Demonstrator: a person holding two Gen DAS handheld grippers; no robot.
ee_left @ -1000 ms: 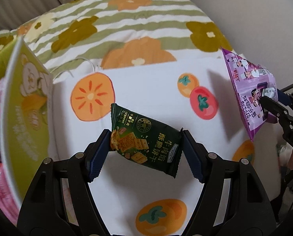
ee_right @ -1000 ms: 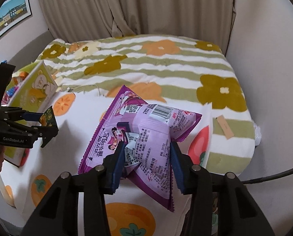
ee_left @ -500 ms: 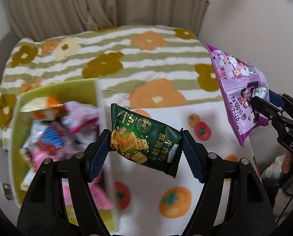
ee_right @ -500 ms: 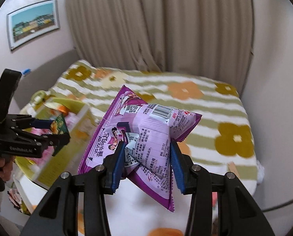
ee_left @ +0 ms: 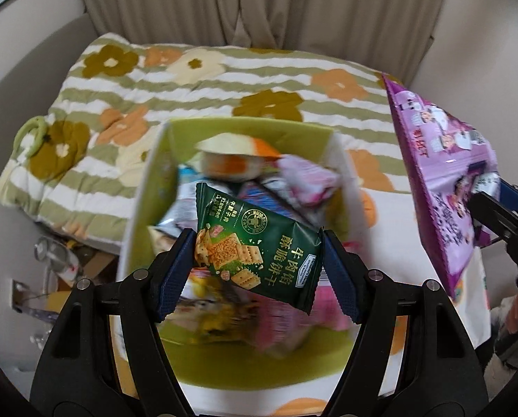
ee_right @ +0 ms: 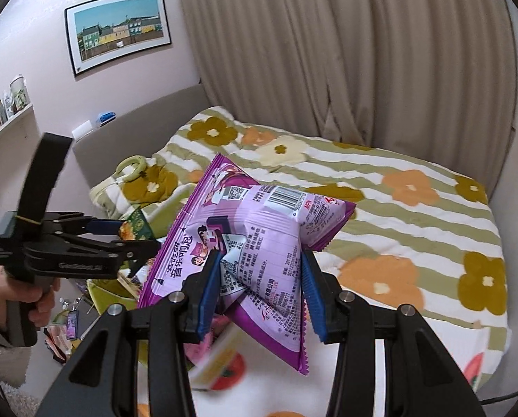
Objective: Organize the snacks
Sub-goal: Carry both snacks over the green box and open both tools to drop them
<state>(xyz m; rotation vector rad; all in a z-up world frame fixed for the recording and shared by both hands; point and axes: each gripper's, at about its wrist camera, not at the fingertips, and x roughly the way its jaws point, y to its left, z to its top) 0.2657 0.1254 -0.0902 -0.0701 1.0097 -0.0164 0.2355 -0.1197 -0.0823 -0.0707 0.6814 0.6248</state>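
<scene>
My left gripper [ee_left: 257, 243] is shut on a dark green cracker packet [ee_left: 255, 246], its blue pads pressing both side edges. Below the packet lies an open lime-green box [ee_left: 252, 128] holding several blurred snack packs. A purple snack bag [ee_left: 443, 180] hangs at the right edge of this view, pinched by my right gripper [ee_left: 495, 205]. In the right wrist view my right gripper [ee_right: 260, 260] is shut on the crumpled purple bag [ee_right: 259, 229]. To its left a hand [ee_right: 40, 302] holds the left gripper [ee_right: 134, 236] with the green packet [ee_right: 135, 224] above the box [ee_right: 109, 292].
The box rests on a white fruit-print cloth [ee_left: 391, 215] over a bed with a striped floral quilt [ee_left: 224, 80]. Beige curtains [ee_right: 345, 52] hang behind it. A framed picture [ee_right: 120, 27] and a shelf of bottles [ee_right: 5, 107] are on the left wall. Clutter [ee_left: 61, 260] lies on the floor left.
Both grippers have risen and swung left, each keeping its packet. The green box, earlier at the left edge of the left wrist view, now lies directly under the green packet.
</scene>
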